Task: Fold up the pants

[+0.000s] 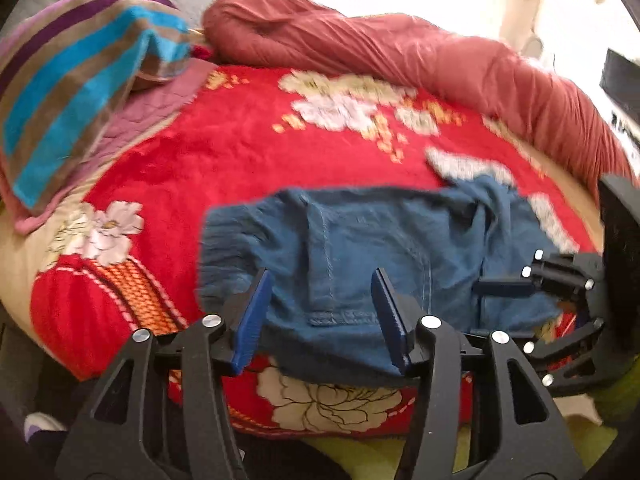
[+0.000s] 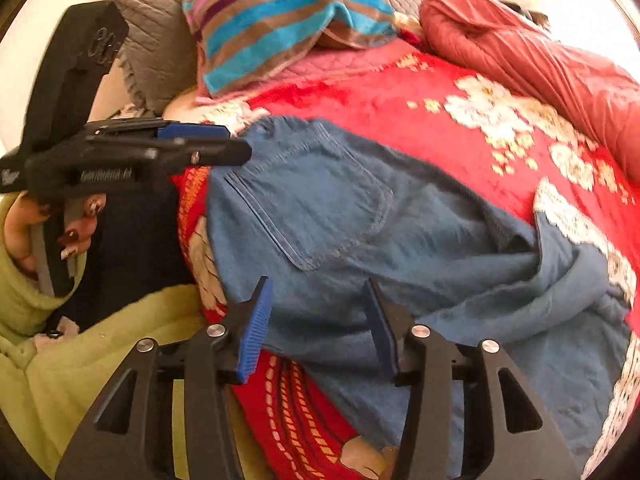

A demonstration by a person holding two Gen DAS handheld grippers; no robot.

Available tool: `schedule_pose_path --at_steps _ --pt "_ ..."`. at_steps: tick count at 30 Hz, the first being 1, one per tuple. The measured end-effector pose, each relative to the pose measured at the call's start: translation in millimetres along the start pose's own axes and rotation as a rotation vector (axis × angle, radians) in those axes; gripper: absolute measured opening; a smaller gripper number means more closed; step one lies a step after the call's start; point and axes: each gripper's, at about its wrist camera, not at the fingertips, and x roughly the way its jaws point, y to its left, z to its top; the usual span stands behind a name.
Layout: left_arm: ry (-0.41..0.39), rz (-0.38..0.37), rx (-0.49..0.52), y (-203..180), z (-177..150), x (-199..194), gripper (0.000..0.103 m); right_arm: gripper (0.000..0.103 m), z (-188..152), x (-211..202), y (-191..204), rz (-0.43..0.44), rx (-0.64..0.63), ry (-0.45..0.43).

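Lying crosswise, the pants [image 2: 360,216] point waistband-left — both grippers' [image 1: 320,312] [image 2: 320,320] jaws gape wide, holding nothing.

A red blanket [image 1: 224,152] patterned with pale flowers covered the bed and filled the ground ahead of the fingers. Beyond the fingertips and to their left lay a striped towel [image 1: 76,92] — blue, brown and purple bands — resting on a pink quilted cloth [image 1: 160,100]. A grey quilted pillow [image 2: 156,40] stood behind the towel. A rust-red duvet [image 1: 400,48] lay bunched along the far edge, running to the right of the fingers. Below and left of the fingers — a yellow-green fleece cloth [image 2: 80,360].
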Motion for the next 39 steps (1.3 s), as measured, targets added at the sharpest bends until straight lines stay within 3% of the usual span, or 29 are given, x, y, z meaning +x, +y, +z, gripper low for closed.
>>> schedule_pose_path --at_steps 5,13,20,23,31,39 --pt "0.064 0.044 0.043 -0.8 -14.5 24.7 0.047 0.047 -12.5 18.2 -13.1 -0.035 0.051 0.095" --pt "0.041 0.055 0.064 -2.7 -20.3 23.1 0.048 0.051 -13.9 17.1 -11.8 -0.031 0.058 0.089" --pt "0.015 0.032 0.021 -0.1 -15.8 10.7 0.052 0.052 -7.0 -19.2 -29.6 -0.039 0.140 0.001" --pt "-0.006 0.035 0.015 -2.8 -13.3 1.8 0.059 0.072 -9.2 -34.5 -44.1 -0.076 0.184 -0.034" --pt "-0.046 0.014 0.018 -15.1 -7.0 -18.3 0.069 0.074 -18.4 -66.9 -77.0 -0.155 0.288 -0.121" --pt "-0.029 -0.035 0.073 -45.6 -5.1 -19.4 0.070 0.075 -23.8 -86.9 -107.7 -0.222 0.372 -0.175"
